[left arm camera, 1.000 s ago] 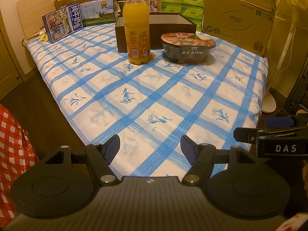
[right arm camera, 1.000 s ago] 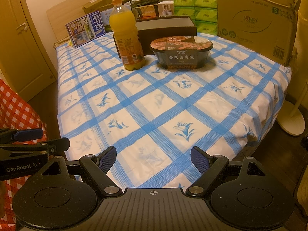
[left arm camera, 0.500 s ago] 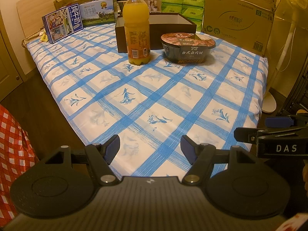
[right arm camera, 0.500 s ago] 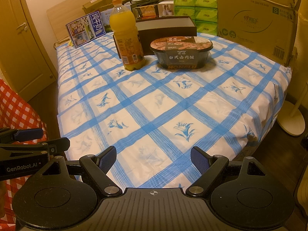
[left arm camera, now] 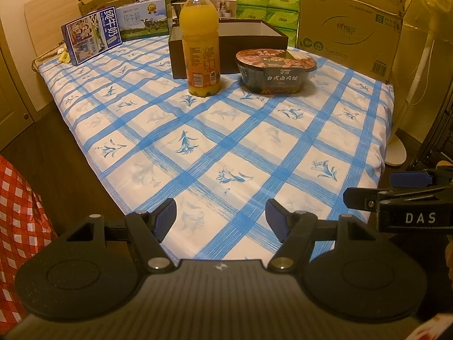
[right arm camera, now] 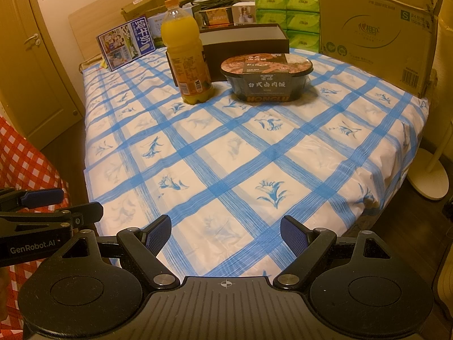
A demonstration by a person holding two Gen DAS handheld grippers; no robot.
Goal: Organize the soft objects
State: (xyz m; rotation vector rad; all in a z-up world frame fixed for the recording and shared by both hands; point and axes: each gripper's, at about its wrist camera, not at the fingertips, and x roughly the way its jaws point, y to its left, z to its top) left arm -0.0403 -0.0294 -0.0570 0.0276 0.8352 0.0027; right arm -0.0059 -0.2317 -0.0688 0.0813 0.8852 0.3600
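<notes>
Your left claw [left arm camera: 220, 215] stands wide, nothing between its pads, hovering over the near edge of the bed [left arm camera: 254, 153]. Your right claw [right arm camera: 226, 233] likewise gapes wide and holds nothing. The orange juice bottle [left arm camera: 201, 45] and rice bowl [left arm camera: 276, 69] stand side by side at the far end, before the dark open box [left arm camera: 254, 36], well apart from both claws.

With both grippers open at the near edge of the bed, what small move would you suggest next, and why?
Probably ease the right gripper forward toward the bowl. Both it and the left gripper are open and empty, far from the bowl, the bottle and the open box behind them.
</notes>
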